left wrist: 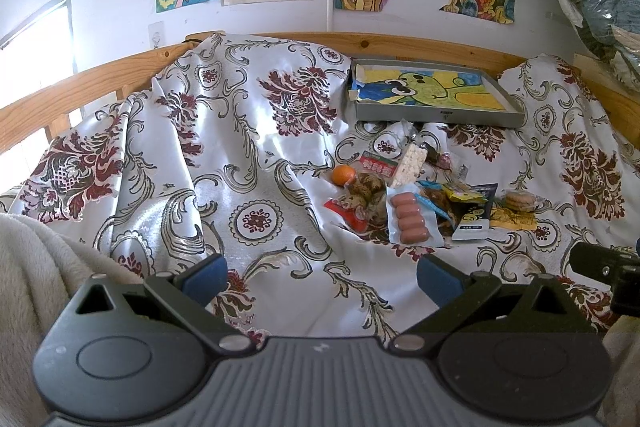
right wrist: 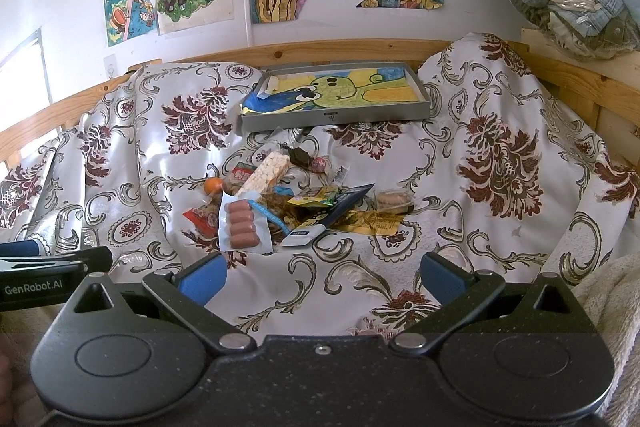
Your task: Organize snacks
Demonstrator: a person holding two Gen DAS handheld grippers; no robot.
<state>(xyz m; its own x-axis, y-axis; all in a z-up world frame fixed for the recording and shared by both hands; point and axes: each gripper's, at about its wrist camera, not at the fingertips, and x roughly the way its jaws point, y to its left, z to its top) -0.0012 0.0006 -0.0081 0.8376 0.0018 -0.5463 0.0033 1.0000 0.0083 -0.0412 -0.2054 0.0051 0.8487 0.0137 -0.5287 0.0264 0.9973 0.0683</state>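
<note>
A floral sheet (left wrist: 248, 131) covers the bed and fills the frame centre in both views. My left claw (left wrist: 320, 273) and right claw (right wrist: 322, 273) sit at the lower edge, each with jaws apart and nothing between them. A grey tray (left wrist: 440, 117) lined with a green cartoon drawing rests upper centre, near the wooden rail (left wrist: 100, 75). The snack pile (left wrist: 424, 199) lies mid-frame on the sheet, just below the tray. Within the pile: a sausage pack (left wrist: 410, 221) at the near edge, a rice-cake bar (right wrist: 268, 169) behind it, an orange (left wrist: 343, 174) at the left.
</note>
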